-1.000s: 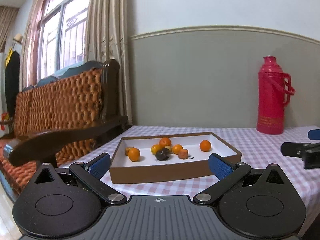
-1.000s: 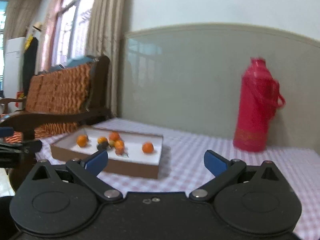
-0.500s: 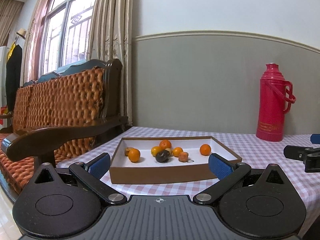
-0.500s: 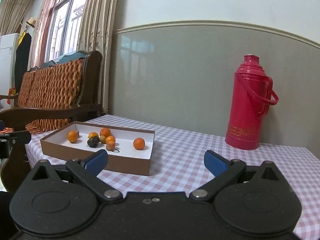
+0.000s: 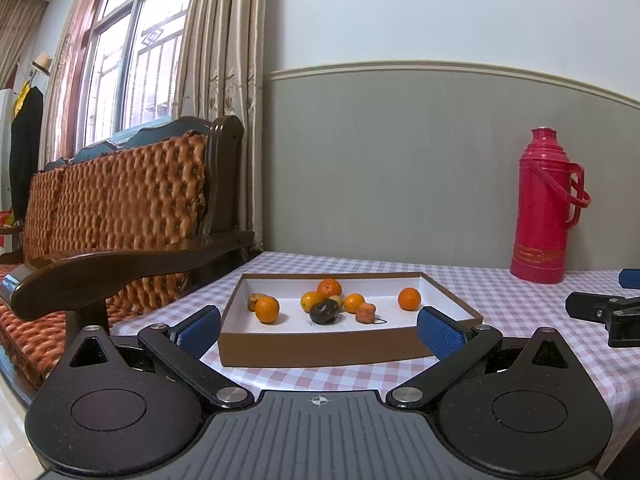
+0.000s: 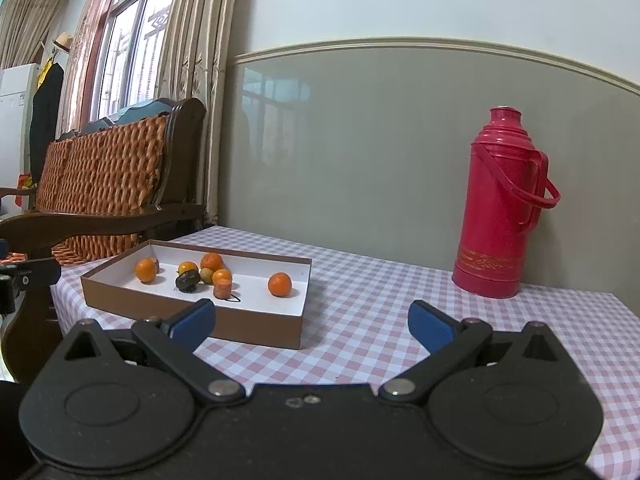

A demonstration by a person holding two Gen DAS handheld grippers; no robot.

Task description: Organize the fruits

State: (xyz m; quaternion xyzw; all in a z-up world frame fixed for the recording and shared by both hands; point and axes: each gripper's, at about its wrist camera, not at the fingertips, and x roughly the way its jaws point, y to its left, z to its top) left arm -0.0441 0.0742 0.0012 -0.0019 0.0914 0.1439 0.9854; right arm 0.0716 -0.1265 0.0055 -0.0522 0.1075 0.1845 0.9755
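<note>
**Both tongs wide, fruit waiting in the box**

Now both tongs hang spread apart and empty above the near edge of the checked table (image 6: 380,312). Ahead of the left tongs (image 5: 320,330) sits the shallow brown box (image 5: 320,350), holding small oranges (image 5: 267,309), a dark fruit (image 5: 323,312) and a carrot stub (image 5: 365,313). Facing bare cloth, the right tongs (image 6: 311,320) sit right of the box. A red thermos (image 6: 502,216) stands by the wall.

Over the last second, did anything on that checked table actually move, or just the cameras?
Only the cameras moved. Both views tilted and swung: the right claw turned left, bringing the shallow brown cardboard box more into view. Nothing was gripped or released. Both claws are as open and empty as before, and the oranges, the dark fruit and the tall red plastic thermos flask kept their places.
</note>
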